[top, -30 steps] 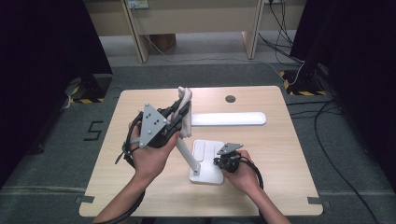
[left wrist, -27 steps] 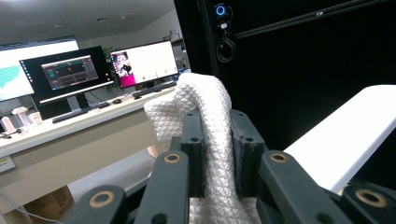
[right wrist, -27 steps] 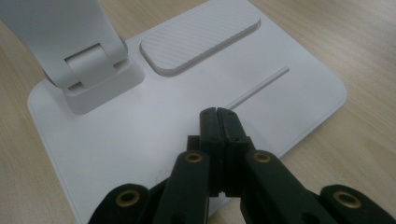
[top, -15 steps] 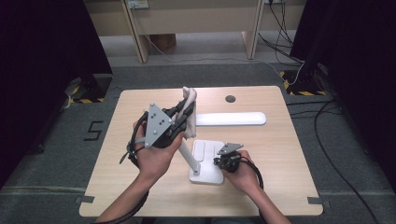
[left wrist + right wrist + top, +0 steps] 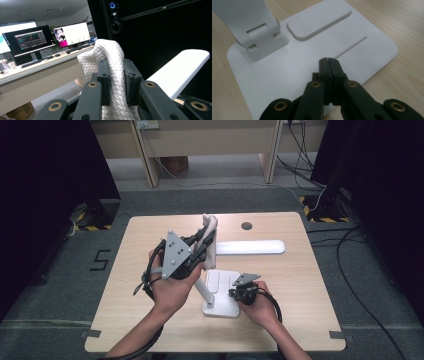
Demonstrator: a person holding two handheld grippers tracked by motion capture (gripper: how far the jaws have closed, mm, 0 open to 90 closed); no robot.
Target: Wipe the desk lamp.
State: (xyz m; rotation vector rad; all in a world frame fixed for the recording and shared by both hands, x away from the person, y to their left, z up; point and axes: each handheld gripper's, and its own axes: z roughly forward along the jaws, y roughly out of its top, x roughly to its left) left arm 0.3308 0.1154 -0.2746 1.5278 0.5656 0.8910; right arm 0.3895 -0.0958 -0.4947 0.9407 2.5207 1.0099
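On the wooden surface [image 5: 300,285], the left gripper [image 5: 116,72] clamps a white cloth [image 5: 110,55] near the lamp [image 5: 250,247], while the right gripper [image 5: 329,62], fingers closed empty, seemingly presses the lamp's base [image 5: 287,75].

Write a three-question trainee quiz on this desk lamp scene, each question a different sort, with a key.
1. True or false: the left gripper is shut on a white quilted cloth.
2. Multiple choice: the right gripper has its tips over A) the bare table, B) the lamp base, C) the lamp head.
3. Fill in: the right gripper's jaws are ____.

Key:
1. True; the cloth sits pinched between the pads.
2. B; shut tips at the base, apparently pressing on it.
3. Shut, with nothing between them.
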